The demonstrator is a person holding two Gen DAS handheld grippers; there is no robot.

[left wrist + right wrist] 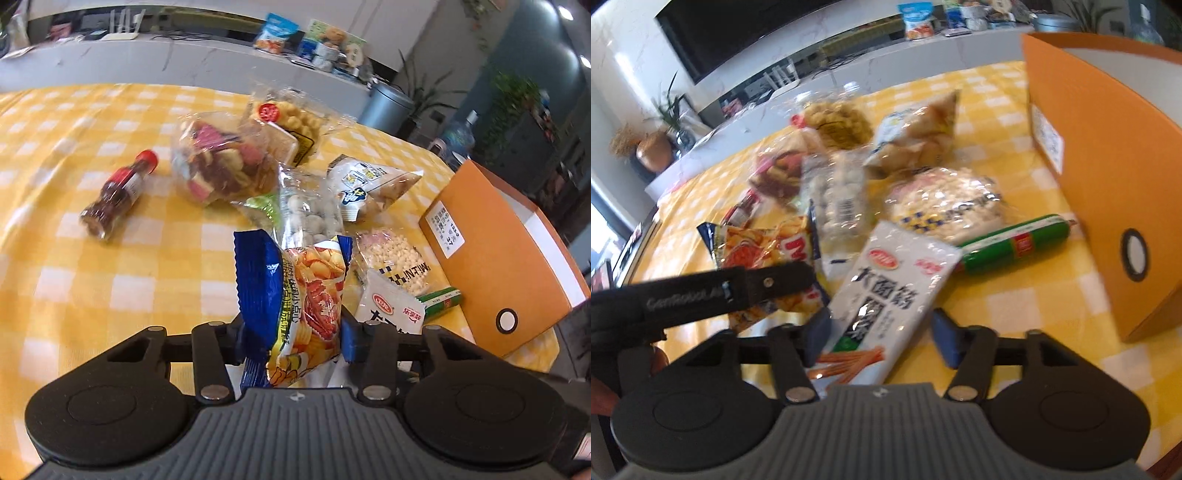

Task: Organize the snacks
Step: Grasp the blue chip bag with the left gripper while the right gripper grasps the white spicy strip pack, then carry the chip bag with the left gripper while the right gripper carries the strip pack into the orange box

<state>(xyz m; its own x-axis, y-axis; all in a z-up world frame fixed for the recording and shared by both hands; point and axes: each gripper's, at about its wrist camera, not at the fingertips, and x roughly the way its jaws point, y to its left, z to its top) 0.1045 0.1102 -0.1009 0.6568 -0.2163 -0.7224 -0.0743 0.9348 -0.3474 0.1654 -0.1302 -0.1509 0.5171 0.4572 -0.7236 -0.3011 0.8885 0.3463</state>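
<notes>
The left gripper (293, 341) pinches a blue chip bag (295, 302) between its pads, lifted above the yellow checked tablecloth (110, 280). The right gripper (882, 332) stands open astride a white snack packet (886, 288), touching only one side. Beyond lie a green sausage (1015, 242) and an orange box (1100, 177).

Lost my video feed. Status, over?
Left gripper shut on blue-edged chip bag. Right gripper open around white strip-snack packet. Orange cardboard box open, green sausage stick beside it.
</notes>
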